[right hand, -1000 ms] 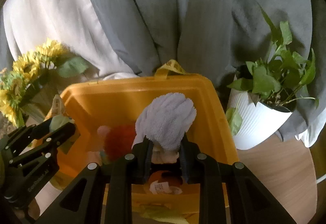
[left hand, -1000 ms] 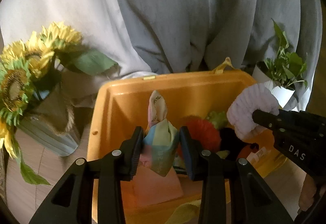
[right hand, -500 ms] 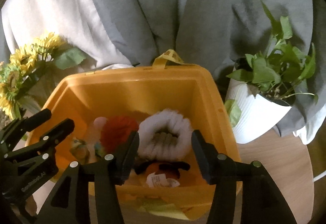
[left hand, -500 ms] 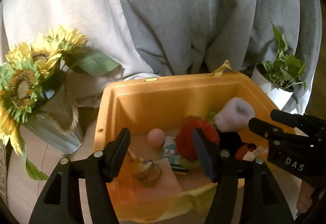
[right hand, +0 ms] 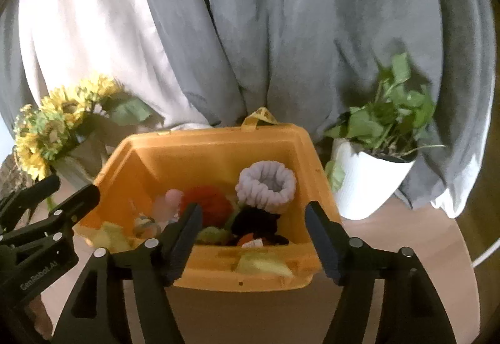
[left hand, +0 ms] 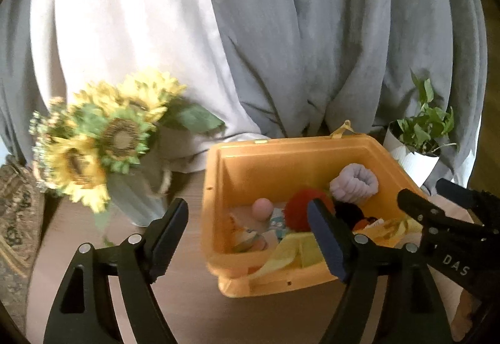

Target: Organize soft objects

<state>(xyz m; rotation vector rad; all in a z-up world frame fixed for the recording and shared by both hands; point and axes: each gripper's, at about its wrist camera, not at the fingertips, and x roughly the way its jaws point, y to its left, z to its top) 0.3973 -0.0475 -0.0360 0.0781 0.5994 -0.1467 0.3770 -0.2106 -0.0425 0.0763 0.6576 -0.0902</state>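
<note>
An orange plastic bin stands on the table and holds several soft objects. A lavender fluffy ring lies at its right. A red pom-pom, a pink ball, a black plush and a small pastel cloth bundle lie in it too. A yellow cloth hangs over the front rim. My left gripper is open and empty, near the bin's front left corner. My right gripper is open and empty, in front of the bin.
A grey vase of sunflowers stands left of the bin. A white pot with a green plant stands to the right. Grey and white curtains hang behind. The wooden table ends at the right.
Both grippers opened and dropped their loads into the bin: the pastel bundle from the left, the lavender ring from the right. Both have since pulled back and opened wider.
</note>
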